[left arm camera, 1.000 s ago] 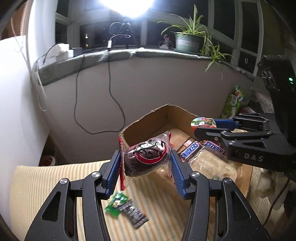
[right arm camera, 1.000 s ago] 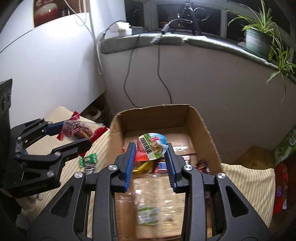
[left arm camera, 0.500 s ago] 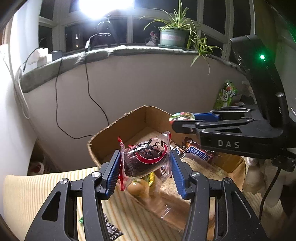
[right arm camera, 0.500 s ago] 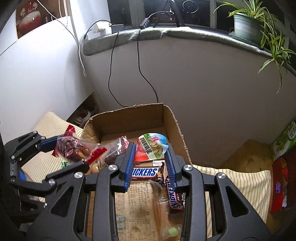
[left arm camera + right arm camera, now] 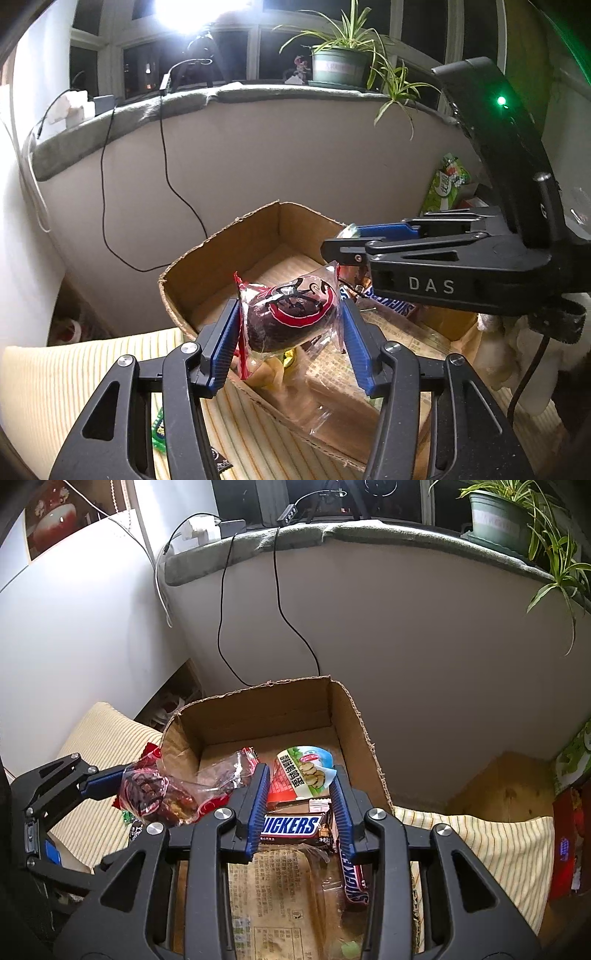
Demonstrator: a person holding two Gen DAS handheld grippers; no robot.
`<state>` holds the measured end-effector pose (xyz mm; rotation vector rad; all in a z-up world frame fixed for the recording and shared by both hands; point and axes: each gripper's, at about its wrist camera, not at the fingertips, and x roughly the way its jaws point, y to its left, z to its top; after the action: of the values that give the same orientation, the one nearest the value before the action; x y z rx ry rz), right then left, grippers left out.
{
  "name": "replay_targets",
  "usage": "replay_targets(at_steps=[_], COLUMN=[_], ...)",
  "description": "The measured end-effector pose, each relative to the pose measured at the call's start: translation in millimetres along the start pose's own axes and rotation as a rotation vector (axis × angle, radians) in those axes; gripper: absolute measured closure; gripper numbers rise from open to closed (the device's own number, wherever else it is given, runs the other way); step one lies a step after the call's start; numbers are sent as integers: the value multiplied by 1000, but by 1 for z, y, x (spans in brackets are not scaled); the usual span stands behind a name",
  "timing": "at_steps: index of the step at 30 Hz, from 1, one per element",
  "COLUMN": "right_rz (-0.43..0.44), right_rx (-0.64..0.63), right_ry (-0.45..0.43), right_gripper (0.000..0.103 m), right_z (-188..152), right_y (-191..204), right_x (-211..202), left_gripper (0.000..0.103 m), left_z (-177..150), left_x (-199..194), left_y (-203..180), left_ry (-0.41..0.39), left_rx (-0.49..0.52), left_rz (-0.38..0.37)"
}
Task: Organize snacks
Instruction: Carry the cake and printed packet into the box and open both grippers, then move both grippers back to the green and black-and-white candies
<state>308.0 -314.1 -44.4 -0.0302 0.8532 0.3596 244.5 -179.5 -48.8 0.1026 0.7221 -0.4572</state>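
My left gripper (image 5: pixel 290 314) is shut on a clear packet with a dark red snack (image 5: pixel 291 315) and holds it above the near left edge of the open cardboard box (image 5: pixel 229 258). The packet also shows in the right wrist view (image 5: pixel 155 795). My right gripper (image 5: pixel 301 775) is shut on a small red, white and blue snack packet (image 5: pixel 303 771) and holds it over the middle of the box (image 5: pixel 266 712). Snickers bars (image 5: pixel 291 825) and a large clear bread bag (image 5: pixel 277 897) lie inside the box.
The box sits on a cream striped cloth (image 5: pixel 74 376). Small green and black packets (image 5: pixel 159 432) lie on the cloth by the box. A curved grey wall with hanging cables (image 5: pixel 162 155) stands behind. A green bag (image 5: pixel 447 181) is at the far right.
Both grippers have moved forward over the box with their packets still held. The box now fills more of both views.
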Motion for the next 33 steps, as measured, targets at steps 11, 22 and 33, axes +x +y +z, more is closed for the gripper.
replay_targets(at_steps=[11, 22, 33], right_rz=[-26, -41, -49], right_rx=[-5, 1, -19], right_ry=[-21, -53, -69], right_gripper=[42, 18, 18], right_z=[-1, -1, -4], right_y=[1, 4, 23], right_x=[-9, -23, -42], left_gripper=[44, 41, 41], left_z=[0, -2, -7], left_x=[-4, -14, -41], left_y=[-5, -5, 2], left_ry=[-6, -16, -44], left_rx=[14, 6, -8], left_rz=[-6, -3, 3])
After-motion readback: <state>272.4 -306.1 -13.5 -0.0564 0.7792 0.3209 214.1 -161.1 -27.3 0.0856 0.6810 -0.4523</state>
